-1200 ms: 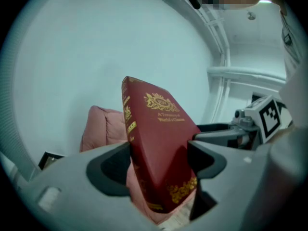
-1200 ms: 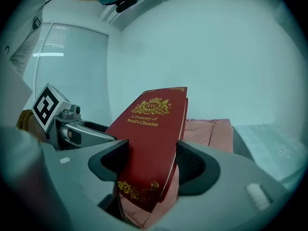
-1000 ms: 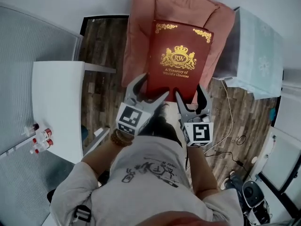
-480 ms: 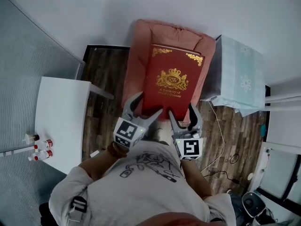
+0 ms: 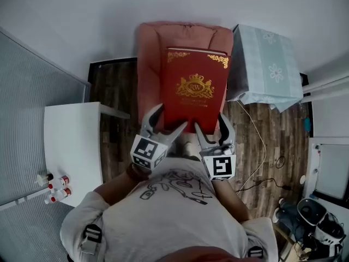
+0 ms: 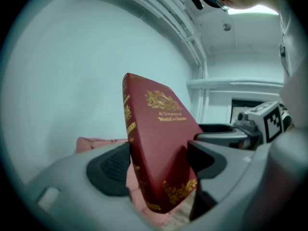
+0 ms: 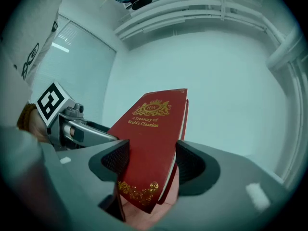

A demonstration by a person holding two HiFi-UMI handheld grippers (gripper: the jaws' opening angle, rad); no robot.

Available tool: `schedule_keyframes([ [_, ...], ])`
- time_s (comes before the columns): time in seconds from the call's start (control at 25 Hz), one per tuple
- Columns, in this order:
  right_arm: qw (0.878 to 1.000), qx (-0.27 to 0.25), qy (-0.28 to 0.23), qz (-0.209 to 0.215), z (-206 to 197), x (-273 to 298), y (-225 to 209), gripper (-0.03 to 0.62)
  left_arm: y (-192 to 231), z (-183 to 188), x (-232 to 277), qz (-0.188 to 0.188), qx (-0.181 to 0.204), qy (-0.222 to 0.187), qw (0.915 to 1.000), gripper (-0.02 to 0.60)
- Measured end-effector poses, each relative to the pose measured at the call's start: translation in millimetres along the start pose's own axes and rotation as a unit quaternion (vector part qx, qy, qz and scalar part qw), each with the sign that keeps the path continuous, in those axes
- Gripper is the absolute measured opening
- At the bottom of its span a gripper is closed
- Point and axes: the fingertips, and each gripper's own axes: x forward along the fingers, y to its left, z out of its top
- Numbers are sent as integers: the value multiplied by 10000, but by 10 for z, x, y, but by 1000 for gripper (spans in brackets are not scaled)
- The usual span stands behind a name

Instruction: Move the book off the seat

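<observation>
A large red book (image 5: 193,89) with gold crest and lettering hangs over the pink cushioned seat (image 5: 147,64). My left gripper (image 5: 170,119) is shut on its near left corner, at the spine. My right gripper (image 5: 211,123) is shut on its near right corner, at the page edge. In the left gripper view the book (image 6: 154,143) stands tilted between the pads of the left gripper (image 6: 156,165), with the cushion below it. The right gripper view shows the book (image 7: 154,134) clamped cover to cover in the right gripper (image 7: 153,162).
A white table (image 5: 71,141) with small bottles (image 5: 54,184) stands at the left. A pale blue patterned cloth (image 5: 270,64) covers a stand to the right of the seat. Cables (image 5: 262,146) lie on the wooden floor, and an appliance (image 5: 316,217) sits at lower right.
Both grippers have kept their hold and raised the book above the cushion. The head view has shifted, so the seat and side table now lie further left.
</observation>
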Motion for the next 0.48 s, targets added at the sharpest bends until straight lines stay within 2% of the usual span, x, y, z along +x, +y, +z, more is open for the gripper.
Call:
schedule_keyframes([
  [0.24, 9947, 188, 35, -1014, -128, -552, -370, 301, -572, -50, 326, -979, 137, 114, 9950, 368],
  [0.36, 9880, 222, 151, -1520, -246, -862, -518, 301, -882, -130, 478, -1544, 192, 229, 9876, 368],
  [0.48, 9775, 322, 250, -2071, -358, -1252, -711, 301, -1298, -199, 647, -2113, 281, 321, 9765, 368],
])
